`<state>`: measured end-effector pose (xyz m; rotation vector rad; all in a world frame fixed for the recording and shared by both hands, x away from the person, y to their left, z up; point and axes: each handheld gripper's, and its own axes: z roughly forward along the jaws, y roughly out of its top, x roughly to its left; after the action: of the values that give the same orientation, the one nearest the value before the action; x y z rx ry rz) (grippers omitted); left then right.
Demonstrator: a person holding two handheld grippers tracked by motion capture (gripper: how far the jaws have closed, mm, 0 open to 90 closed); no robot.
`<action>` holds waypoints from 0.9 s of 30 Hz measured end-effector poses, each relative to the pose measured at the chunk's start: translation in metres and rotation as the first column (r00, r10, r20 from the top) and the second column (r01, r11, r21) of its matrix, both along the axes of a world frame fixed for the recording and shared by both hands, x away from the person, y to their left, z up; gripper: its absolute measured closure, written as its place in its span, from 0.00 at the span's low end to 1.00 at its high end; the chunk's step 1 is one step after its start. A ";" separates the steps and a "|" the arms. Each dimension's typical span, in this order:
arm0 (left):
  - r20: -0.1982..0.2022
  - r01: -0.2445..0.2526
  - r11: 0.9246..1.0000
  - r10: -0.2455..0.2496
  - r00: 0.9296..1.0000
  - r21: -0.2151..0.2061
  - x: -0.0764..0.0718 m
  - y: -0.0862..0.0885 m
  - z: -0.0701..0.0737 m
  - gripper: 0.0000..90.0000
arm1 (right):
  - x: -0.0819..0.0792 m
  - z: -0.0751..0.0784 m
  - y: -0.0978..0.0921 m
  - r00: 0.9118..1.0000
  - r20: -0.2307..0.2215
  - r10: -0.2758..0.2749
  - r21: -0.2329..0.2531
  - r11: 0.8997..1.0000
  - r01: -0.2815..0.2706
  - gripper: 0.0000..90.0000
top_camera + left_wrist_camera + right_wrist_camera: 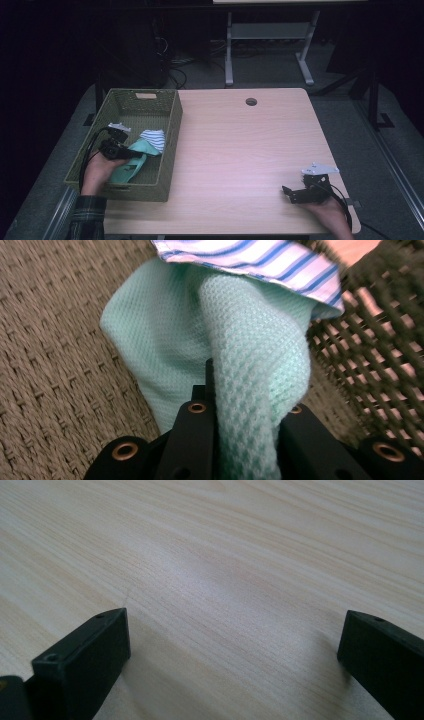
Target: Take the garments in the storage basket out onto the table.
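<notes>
A mint-green knitted cloth (132, 162) lies in the green woven basket (172, 135) at the table's left. My left gripper (131, 153) is inside the basket and shut on a fold of that cloth (250, 390); the fabric bulges up between the two black jaws. A blue-and-white striped cloth (153, 138) lies just beyond it, and its edge (260, 260) overlaps the mint cloth. My right gripper (292, 194) rests low over the bare wooden table (225, 580) near the front right corner. Its jaws stand wide apart with nothing between them.
The light wooden table (240, 150) has a round cable hole (251, 102) near its far edge. The basket's woven wall (380, 370) stands close beside the held cloth. Beyond the table, a white desk frame (265, 45) stands on the dark floor.
</notes>
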<state>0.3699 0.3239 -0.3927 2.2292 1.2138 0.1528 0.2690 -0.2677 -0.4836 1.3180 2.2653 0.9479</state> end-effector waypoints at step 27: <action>0.150 -0.041 0.965 0.083 0.985 -0.261 -0.019 0.013 0.052 0.93 | 0.000 0.000 0.000 1.000 -0.001 -0.002 0.000 1.000 0.002 0.00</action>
<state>0.3510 0.3365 -0.3411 1.9180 1.1471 0.1848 0.2689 -0.2677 -0.4836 1.3203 2.2642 0.9473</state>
